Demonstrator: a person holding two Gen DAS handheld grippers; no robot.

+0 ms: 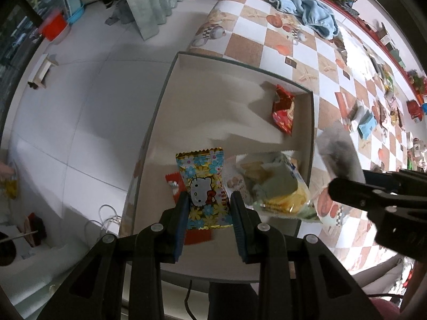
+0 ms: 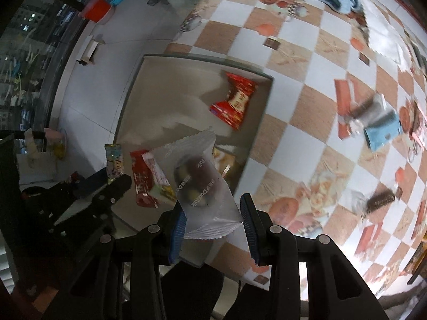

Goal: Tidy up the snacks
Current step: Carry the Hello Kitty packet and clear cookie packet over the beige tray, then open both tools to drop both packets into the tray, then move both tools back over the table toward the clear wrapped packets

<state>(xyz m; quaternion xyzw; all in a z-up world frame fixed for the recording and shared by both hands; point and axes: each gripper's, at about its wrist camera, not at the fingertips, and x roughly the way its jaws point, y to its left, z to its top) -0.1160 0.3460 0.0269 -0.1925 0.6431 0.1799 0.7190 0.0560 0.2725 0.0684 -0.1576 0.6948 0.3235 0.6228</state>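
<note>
My left gripper point(image 1: 209, 200) is shut on a flowery Hello Kitty packet point(image 1: 204, 186) and points down over the near end of a shallow white box point(image 1: 213, 101). In the box lie a red packet point(image 1: 283, 109) at the far right, another red packet point(image 1: 172, 184) under the Kitty one, and yellow-green packets point(image 1: 275, 184). My right gripper point(image 2: 212, 205) is shut on a frosted white packet point(image 2: 197, 181) over the box's near right rim point(image 2: 256, 144). The left gripper point(image 2: 117, 184) shows at the left of the right wrist view, and the right gripper point(image 1: 347, 189) shows blurred at the right of the left wrist view.
The box sits at the corner of a table with an orange-and-white checkered cloth point(image 2: 307, 61). Several loose snacks point(image 2: 379, 130) are scattered on the cloth to the right. A blue towel point(image 1: 307, 10) lies at the far end. Tiled floor point(image 1: 93, 106) drops off to the left.
</note>
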